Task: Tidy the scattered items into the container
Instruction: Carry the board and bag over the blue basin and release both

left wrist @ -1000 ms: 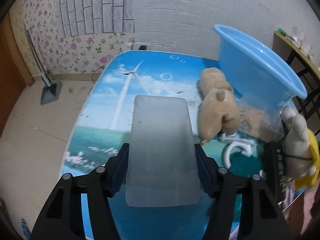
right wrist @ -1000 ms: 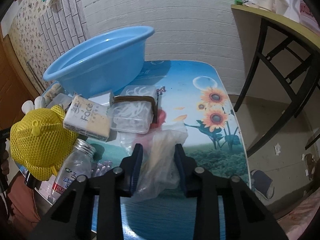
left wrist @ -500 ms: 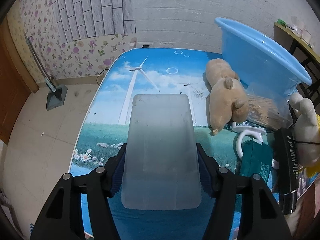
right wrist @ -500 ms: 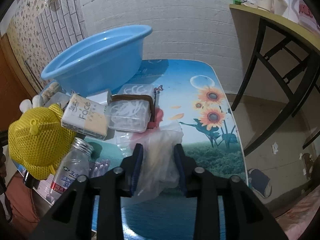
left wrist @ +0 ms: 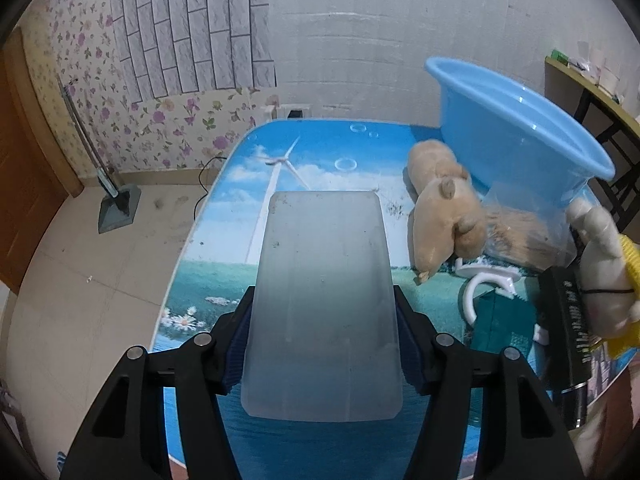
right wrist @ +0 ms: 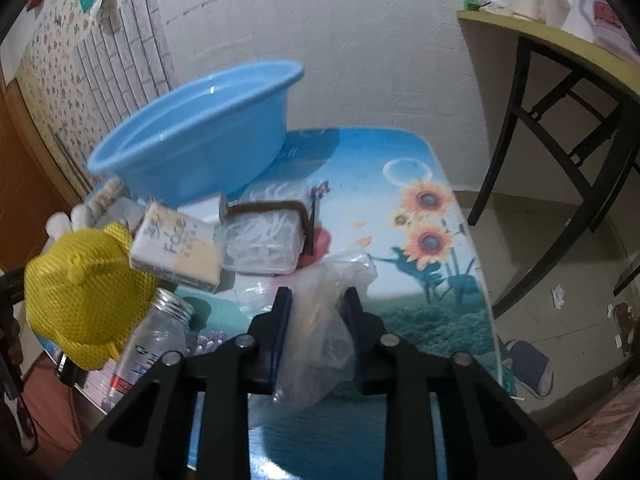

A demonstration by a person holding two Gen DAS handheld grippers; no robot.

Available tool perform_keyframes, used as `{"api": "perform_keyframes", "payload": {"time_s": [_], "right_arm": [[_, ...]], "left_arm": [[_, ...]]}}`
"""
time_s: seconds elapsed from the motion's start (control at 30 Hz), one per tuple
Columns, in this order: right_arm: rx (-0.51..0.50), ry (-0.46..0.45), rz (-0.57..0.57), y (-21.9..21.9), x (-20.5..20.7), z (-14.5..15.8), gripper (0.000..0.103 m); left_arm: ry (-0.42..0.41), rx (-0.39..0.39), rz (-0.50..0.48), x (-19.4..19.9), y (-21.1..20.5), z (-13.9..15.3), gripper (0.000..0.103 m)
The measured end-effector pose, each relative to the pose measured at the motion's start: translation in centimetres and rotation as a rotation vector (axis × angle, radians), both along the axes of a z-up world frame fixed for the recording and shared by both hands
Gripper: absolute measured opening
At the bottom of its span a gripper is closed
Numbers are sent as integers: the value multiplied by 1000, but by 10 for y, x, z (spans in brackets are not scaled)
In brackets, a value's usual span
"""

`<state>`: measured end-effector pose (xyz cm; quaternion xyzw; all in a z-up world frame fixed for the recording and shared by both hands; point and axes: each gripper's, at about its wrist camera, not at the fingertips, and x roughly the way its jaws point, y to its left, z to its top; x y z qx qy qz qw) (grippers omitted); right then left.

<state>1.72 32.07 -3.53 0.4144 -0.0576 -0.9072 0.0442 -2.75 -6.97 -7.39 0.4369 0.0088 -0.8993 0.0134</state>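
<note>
My left gripper (left wrist: 322, 304) is shut on a frosted plastic box (left wrist: 322, 304), held above the left part of the table. The blue basin (left wrist: 516, 148) stands far right in the left wrist view and upper left in the right wrist view (right wrist: 200, 140). My right gripper (right wrist: 318, 300) is shut on a clear plastic bag (right wrist: 324, 320), lifted over the table's front. A brown plush toy (left wrist: 444, 208) lies beside the basin.
Around the basin lie a yellow mesh toy (right wrist: 80, 296), a tissue pack (right wrist: 176, 248), a clear lidded box (right wrist: 264, 240), a glass jar (right wrist: 156, 340), a white hook (left wrist: 480, 284) and a black bar (left wrist: 568, 332). A dark-legged side table (right wrist: 560, 92) stands right.
The left gripper has risen and pulled back with the frosted box, showing more floor and wall. The right gripper has lifted the bag and shifted slightly.
</note>
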Motion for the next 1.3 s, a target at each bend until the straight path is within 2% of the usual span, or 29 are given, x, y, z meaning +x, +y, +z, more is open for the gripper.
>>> {"api": "perform_keyframes", "payload": {"time_s": [0.37,0.63,0.83,1.03,1.3], "right_arm": [[-29,144,-1,2,18,52,23],[-66,216,63,-14,16,78,23],[-107,271,138,-34,0,99,23],[-125,271,183,-54,-33,103,23],[-114,210,208,-63,-74,87,23]], "left_arm": [[102,19,-20,11,10,48,61],[171,52,-81,9,32,84,61],[214,71,-157,-8,66,105,61],[210,71,-228,-35,104,109,61],[158,66,-281,-78,142,95,61]]}}
